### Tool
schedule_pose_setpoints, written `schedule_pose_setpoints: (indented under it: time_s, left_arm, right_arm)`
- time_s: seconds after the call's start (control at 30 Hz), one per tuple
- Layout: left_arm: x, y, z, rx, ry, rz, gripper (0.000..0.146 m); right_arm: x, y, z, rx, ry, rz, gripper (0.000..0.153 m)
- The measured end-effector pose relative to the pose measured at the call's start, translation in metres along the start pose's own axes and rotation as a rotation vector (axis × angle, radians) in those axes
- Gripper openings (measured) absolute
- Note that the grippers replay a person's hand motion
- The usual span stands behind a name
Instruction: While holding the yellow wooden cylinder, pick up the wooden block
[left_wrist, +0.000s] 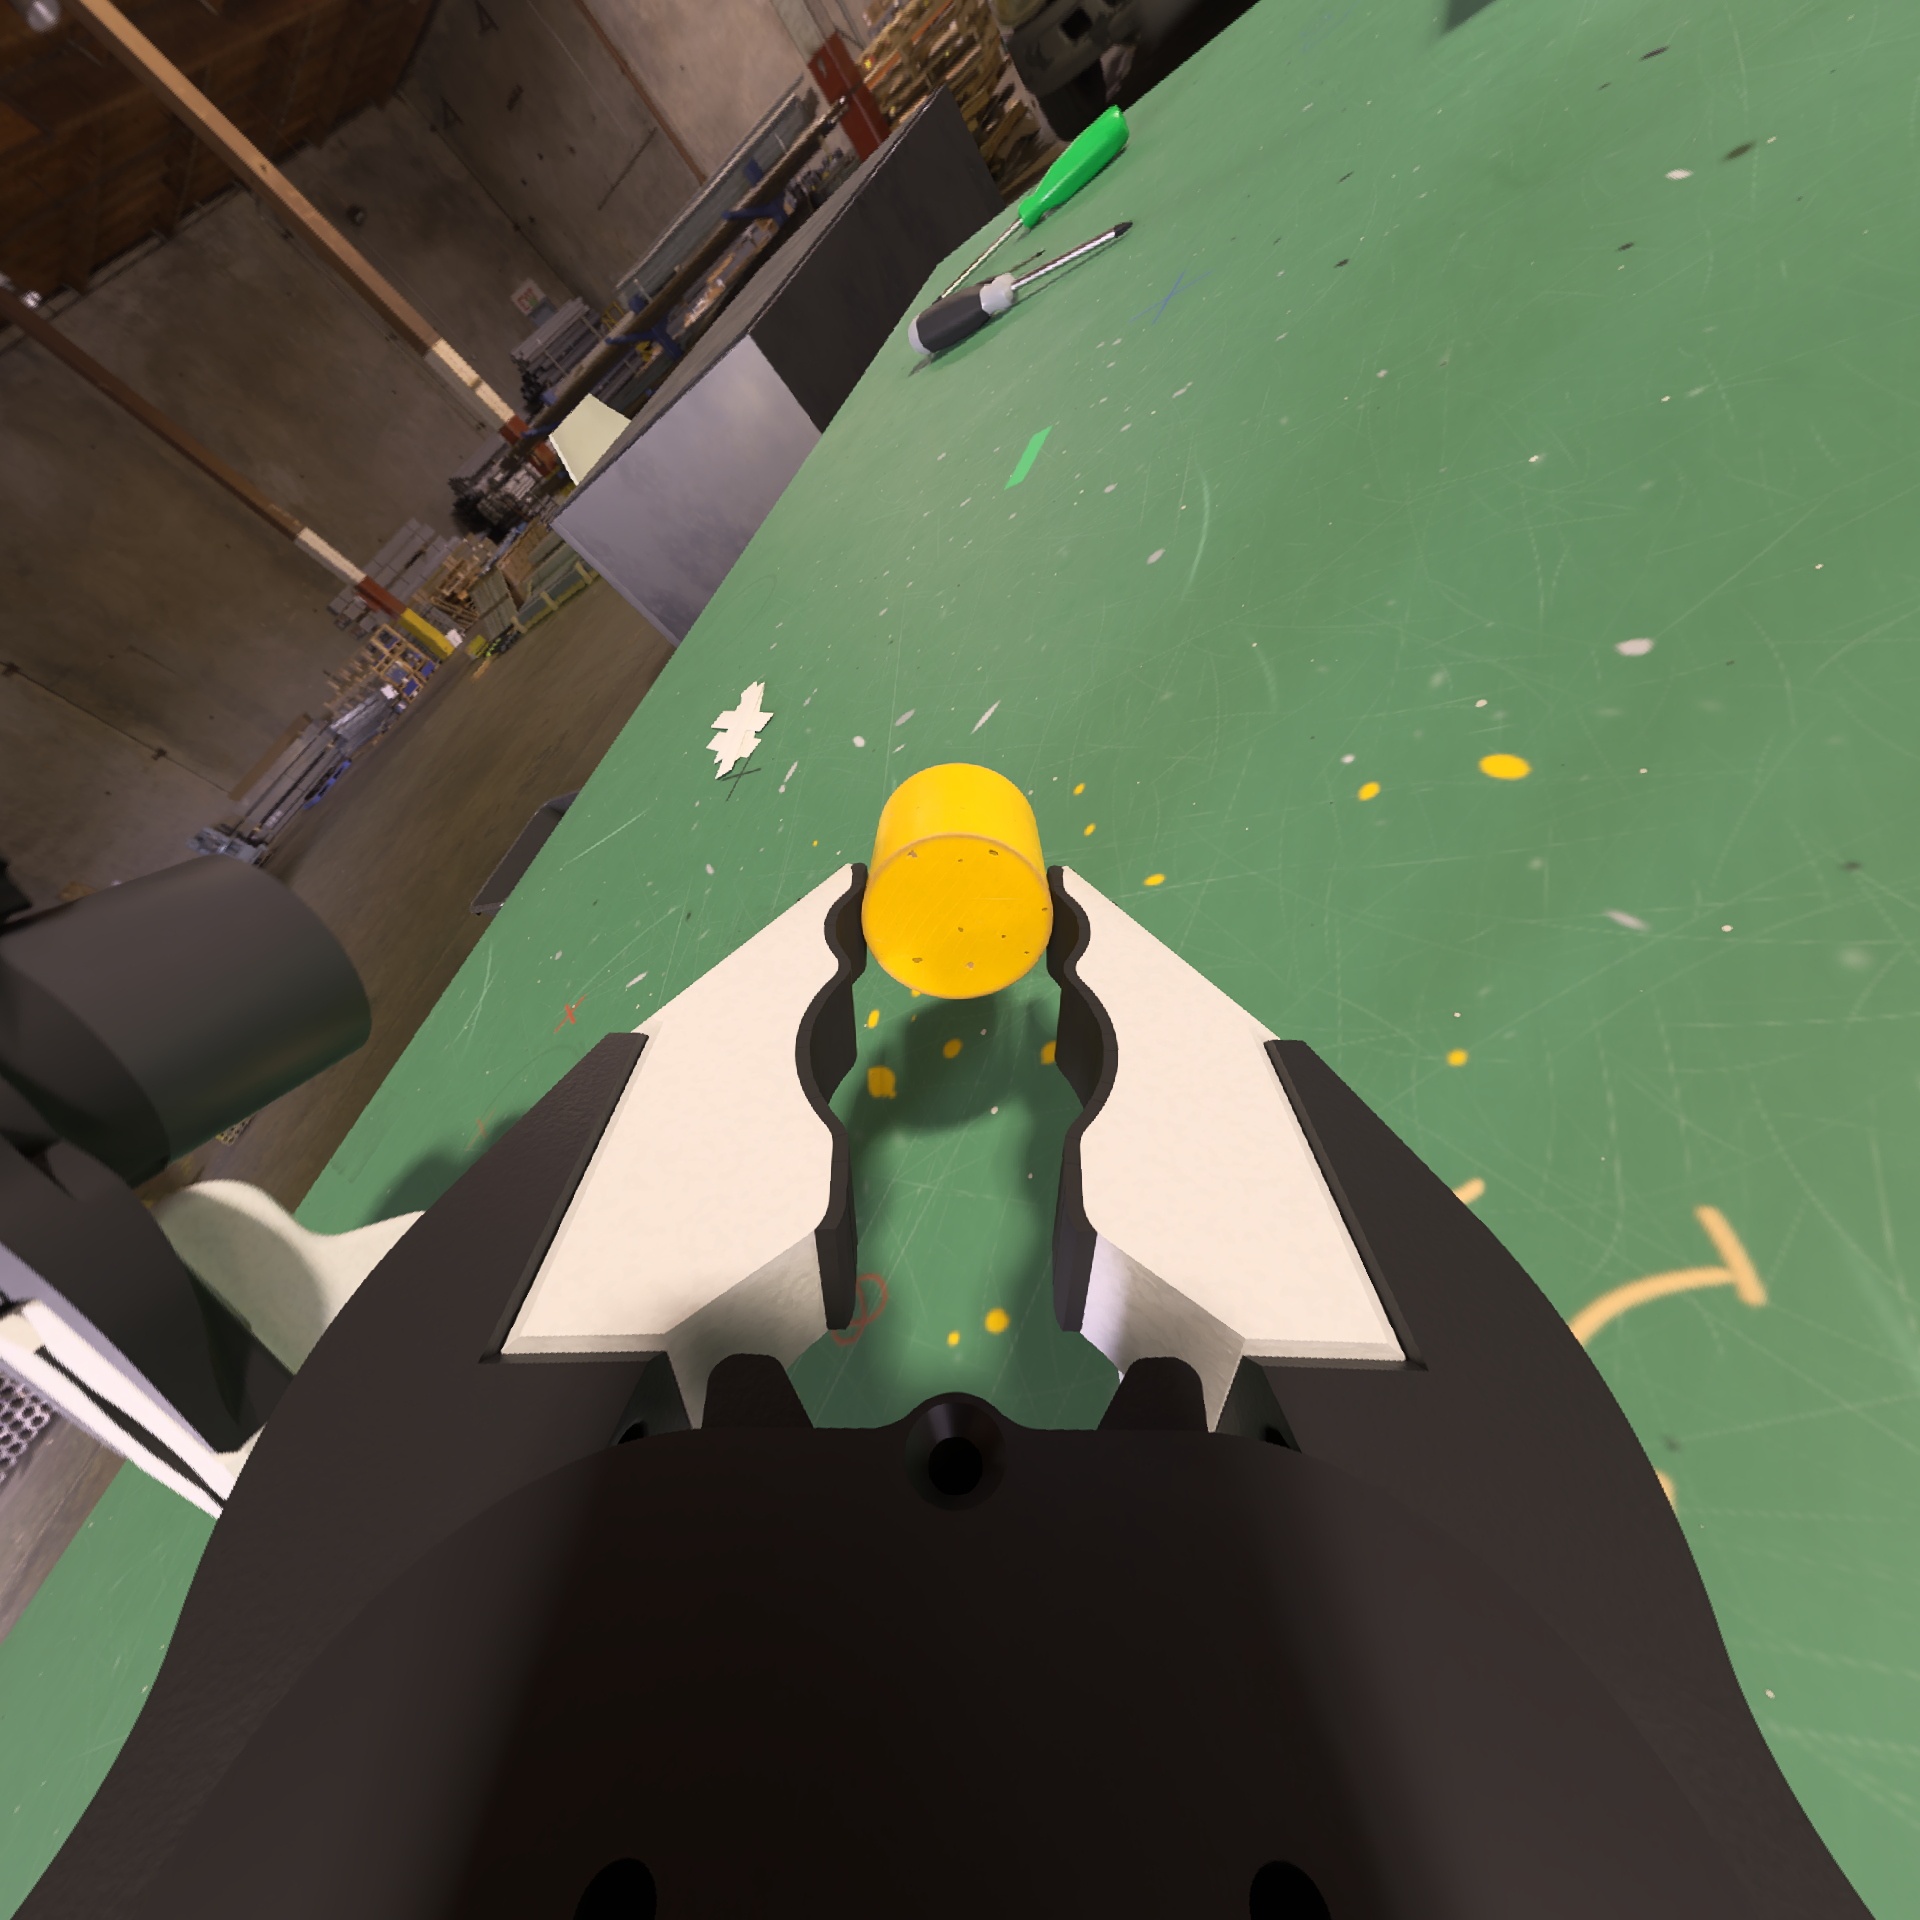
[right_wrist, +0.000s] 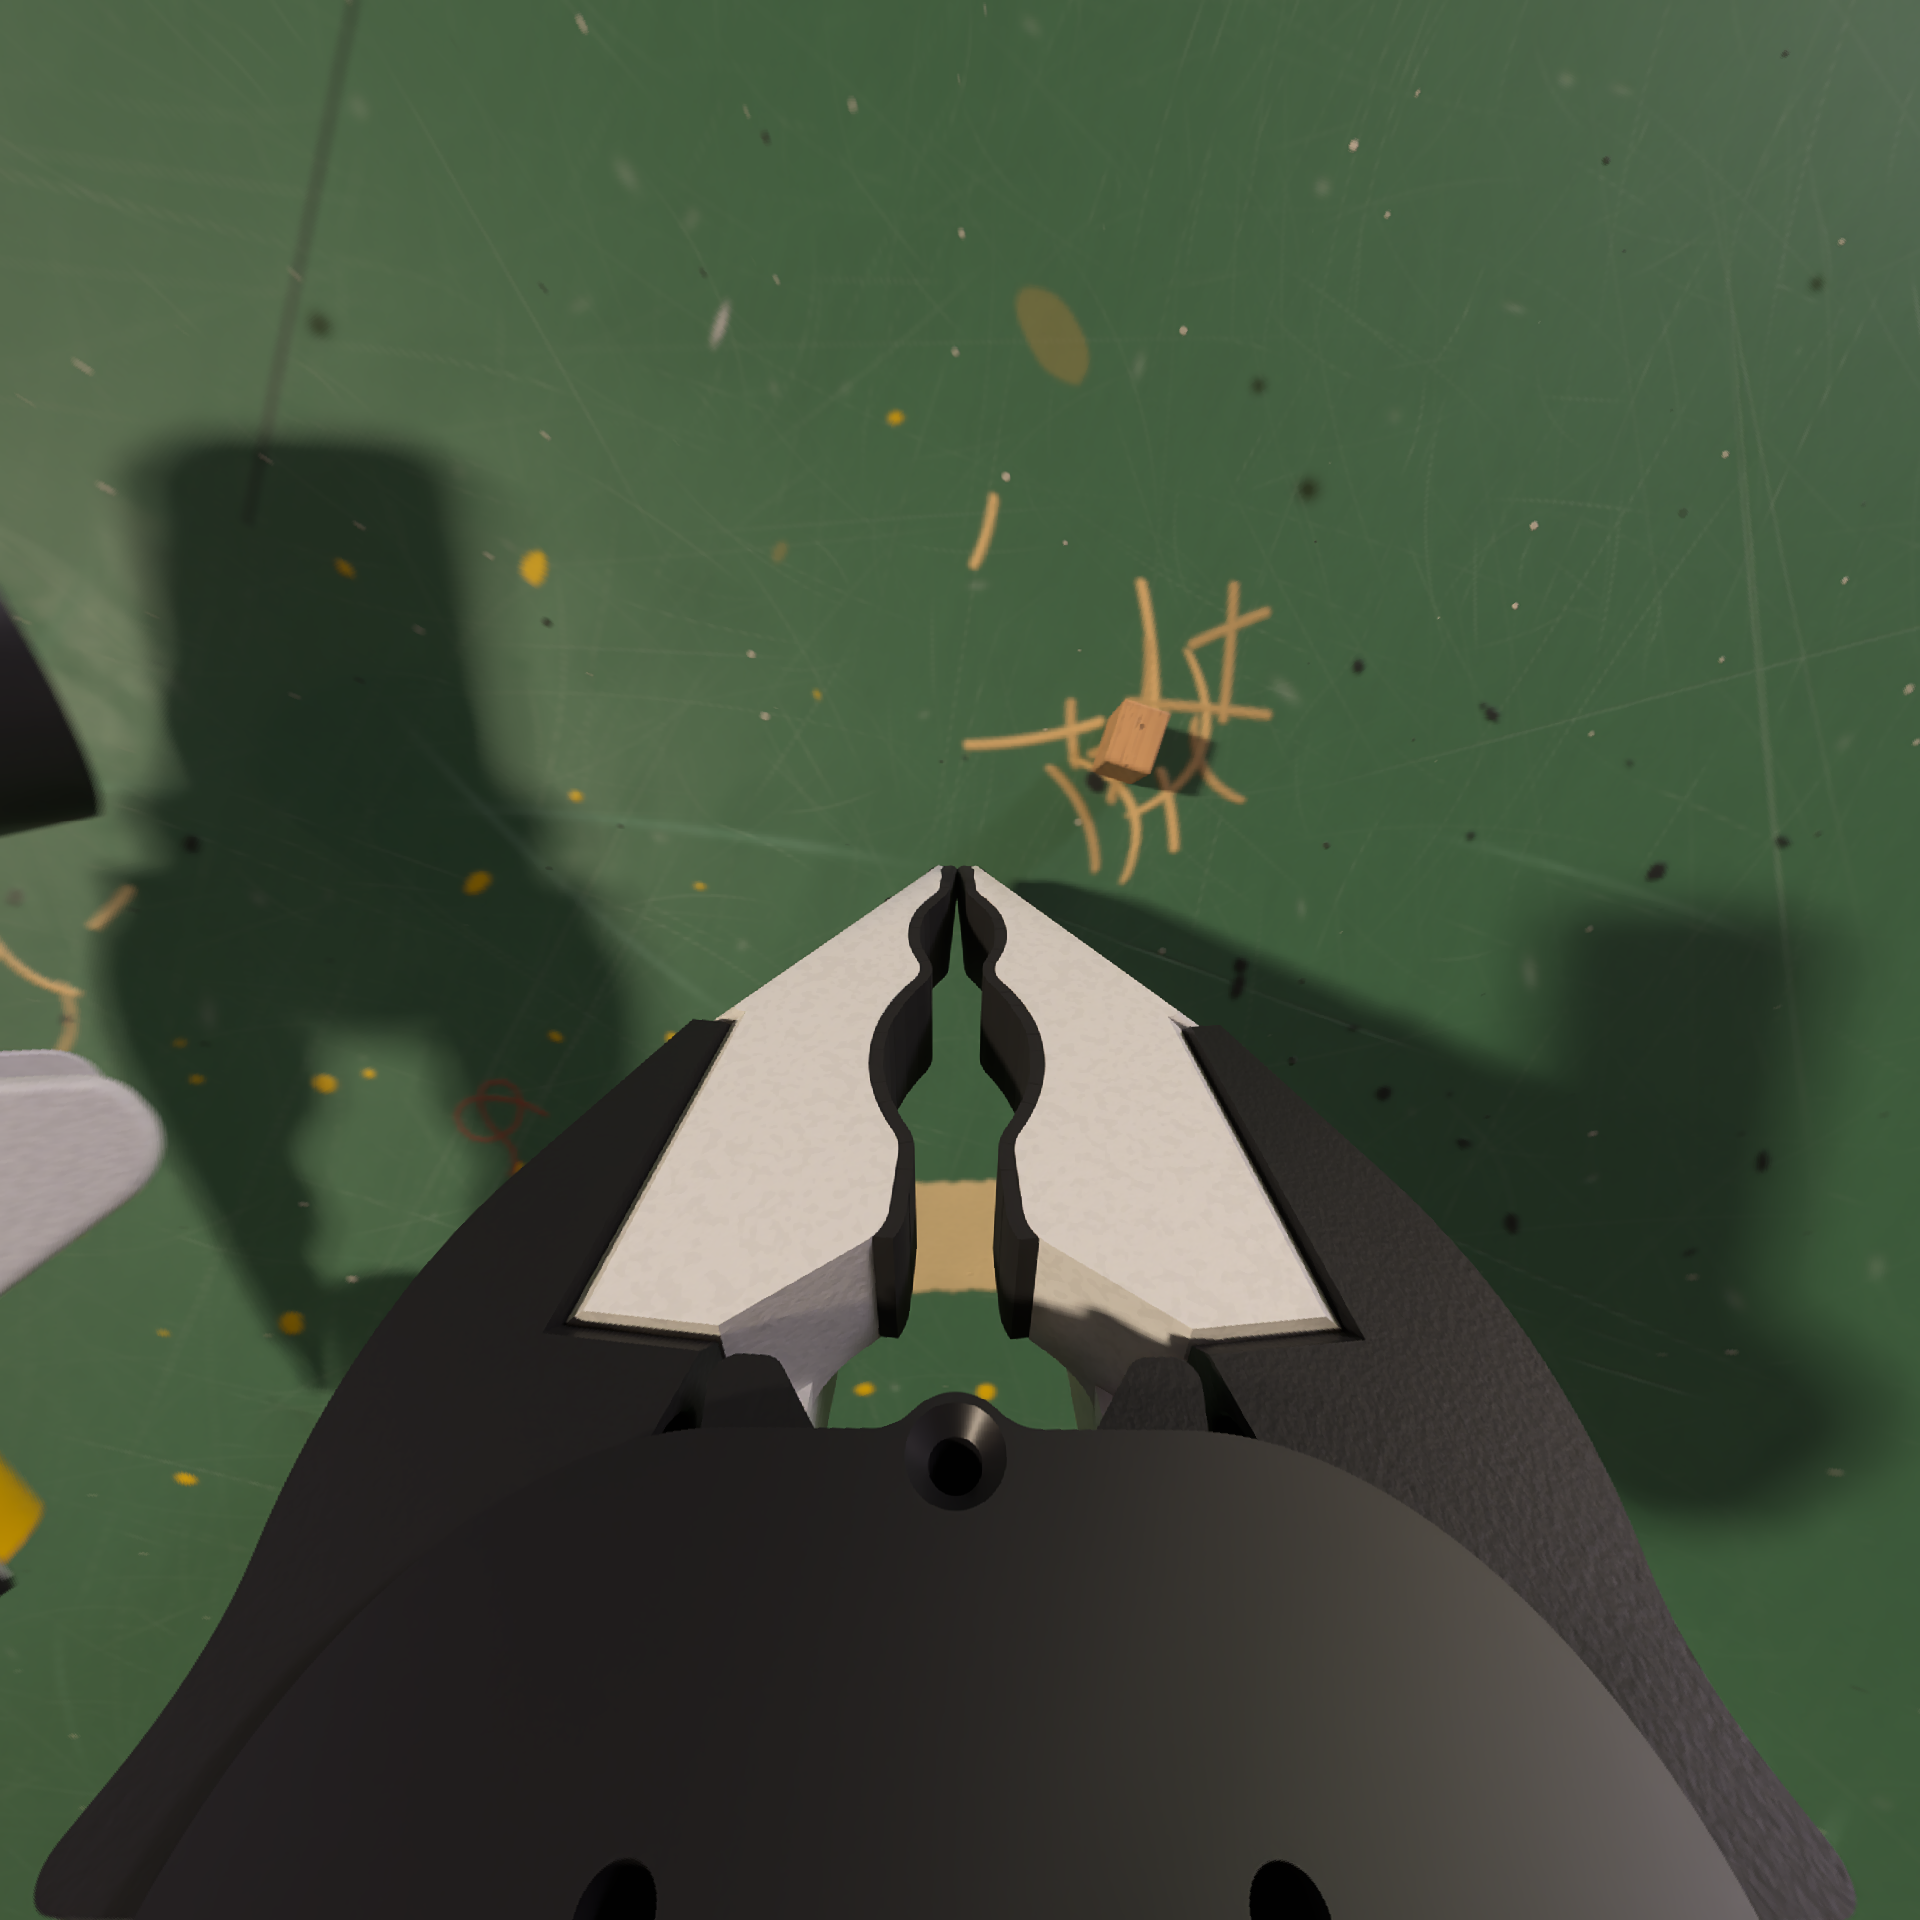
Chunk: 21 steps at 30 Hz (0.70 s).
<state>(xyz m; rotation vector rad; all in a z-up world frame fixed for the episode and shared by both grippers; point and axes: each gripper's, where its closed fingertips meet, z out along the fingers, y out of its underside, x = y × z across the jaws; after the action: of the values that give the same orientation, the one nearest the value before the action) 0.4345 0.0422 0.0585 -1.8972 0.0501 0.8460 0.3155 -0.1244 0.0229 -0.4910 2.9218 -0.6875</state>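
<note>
My left gripper (left_wrist: 956, 904) is shut on the yellow wooden cylinder (left_wrist: 956, 883), held by its sides at the fingertips, above the green table (left_wrist: 1455, 623). Its flat end faces the camera. In the right wrist view, my right gripper (right_wrist: 956, 878) is shut and empty, high above the table. The small wooden block (right_wrist: 1132, 740) lies on the table ahead and a little to the right of its tips, on tan scribble marks. A corner of the yellow cylinder (right_wrist: 16, 1507) shows at the left edge of the right wrist view.
Two screwdrivers lie far off near the table's far edge, one with a green handle (left_wrist: 1075, 166) and one with a black handle (left_wrist: 961, 317). The table's left edge (left_wrist: 665, 686) drops to a warehouse floor. Part of the other gripper (left_wrist: 177, 997) shows at left.
</note>
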Motion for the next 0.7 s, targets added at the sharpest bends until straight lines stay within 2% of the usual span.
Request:
schedule_pose_setpoints:
  time_s: [0.3,0.4,0.5,0.7]
  left_arm:
    - [0.001,0.001,0.002,-0.005,0.005,0.006,0.034]
    - [0.002,0.002,0.003,-0.008,0.009,0.013,0.034]
    - [0.003,0.002,0.003,-0.009,0.011,0.016,0.034]
    - [0.002,0.003,0.004,-0.008,0.011,0.013,0.034]
  right_arm:
    - [0.031,-0.003,0.003,-0.111,0.123,-0.043,0.0]
    - [0.038,-0.017,0.001,-0.056,0.1,0.106,0.006]
    - [0.042,-0.02,0.005,-0.12,0.059,0.242,0.014]
    - [0.041,-0.021,0.01,-0.268,0.031,0.259,0.01]
